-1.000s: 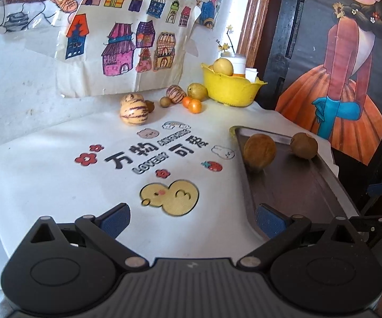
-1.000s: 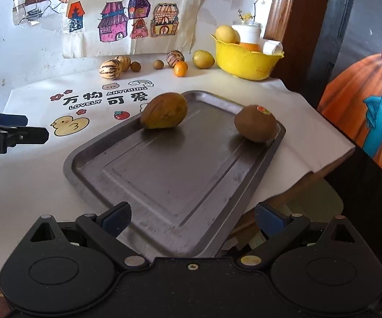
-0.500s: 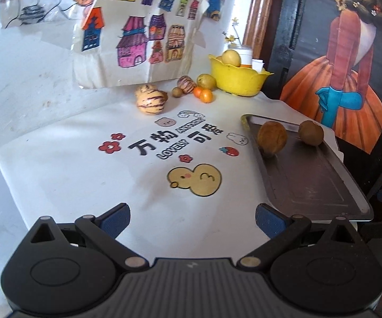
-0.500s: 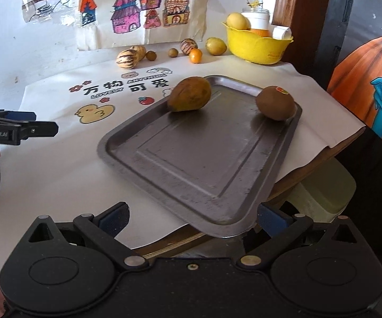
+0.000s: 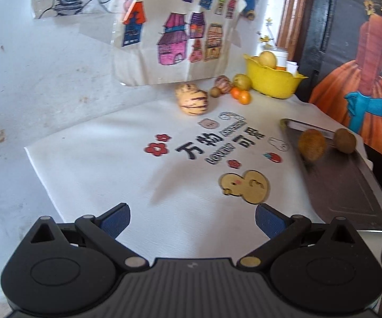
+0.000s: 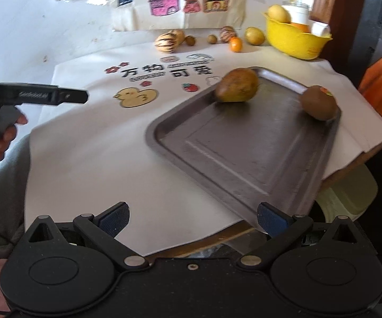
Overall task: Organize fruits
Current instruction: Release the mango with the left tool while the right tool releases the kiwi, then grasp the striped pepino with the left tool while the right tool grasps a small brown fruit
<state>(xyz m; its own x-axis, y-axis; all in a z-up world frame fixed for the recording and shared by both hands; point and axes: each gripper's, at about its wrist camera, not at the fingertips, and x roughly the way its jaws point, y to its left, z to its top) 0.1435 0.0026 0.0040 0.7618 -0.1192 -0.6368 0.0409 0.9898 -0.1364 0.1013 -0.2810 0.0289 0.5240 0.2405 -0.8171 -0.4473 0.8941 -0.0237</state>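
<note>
We are holding both claws, left claw (image 5: pixel 192 218) and right claw (image 6: pixel 193 218), agape and empty. Striped melon (image 5: pixel 193 99) is sitting at the desk's back; probably firm, smooth, roll-prone, so we are planning a mid-girth grip.

Left gripper (image 5: pixel 192 218): black housing with two round discs, triangular cut-outs, crossed black link arms; a grey ribbed panel is set between the discs.
Left fingers (image 5: pixel 116 218): blue pads are fitted on black carriers.
Pivot pins: silver on one side, brass-toned on the other.
Right gripper (image 6: pixel 192 218): the same black shape is seen, with a black centre panel and one small screw.
Right fingers (image 6: pixel 271 220): blue pads.
Left gripper from the side (image 6: pixel 34 96): a slim black bar with blurred white lettering.
Left hand (image 6: pixel 1 132): skin-toned fingers.
Sleeve (image 6: pixel 2 185): grey fabric.
</note>
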